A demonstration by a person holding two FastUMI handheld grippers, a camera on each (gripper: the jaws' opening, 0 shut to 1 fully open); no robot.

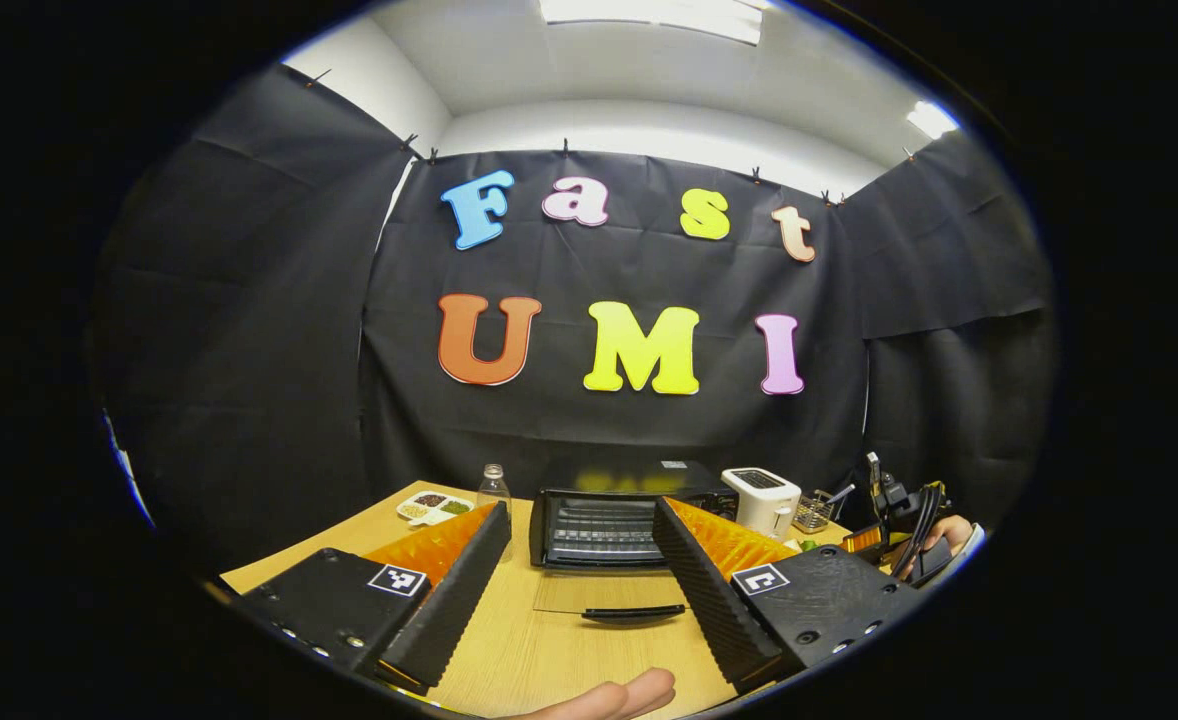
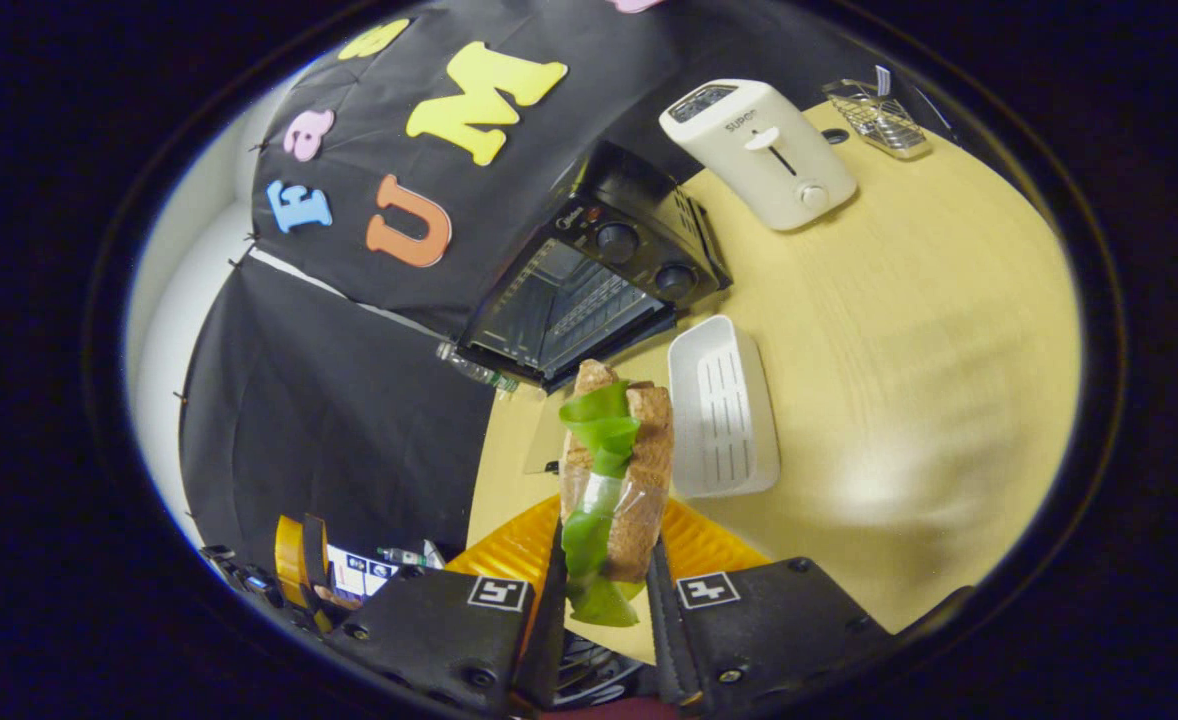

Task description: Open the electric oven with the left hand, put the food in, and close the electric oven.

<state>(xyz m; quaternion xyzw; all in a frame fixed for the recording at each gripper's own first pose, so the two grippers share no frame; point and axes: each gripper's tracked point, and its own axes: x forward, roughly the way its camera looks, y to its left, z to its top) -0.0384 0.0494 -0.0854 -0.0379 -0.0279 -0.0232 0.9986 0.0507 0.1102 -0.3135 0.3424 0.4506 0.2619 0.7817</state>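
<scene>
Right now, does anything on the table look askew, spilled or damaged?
Nothing stands out. The black electric oven has its glass door lying open flat on the wooden table, as the task needs. The white toaster stands upright. The right tool holds the wrapped lettuce sandwich firmly, nothing spilled.

black oven [image 2: 589, 280] with a ribbed wire rack, brown speckled sandwich [image 2: 614, 480] with bright green lettuce, white toaster [image 2: 761, 150], white slotted tray [image 2: 724, 410], pale wood-grain table [image 2: 929, 330], clear bottle [image 1: 493, 490]
</scene>
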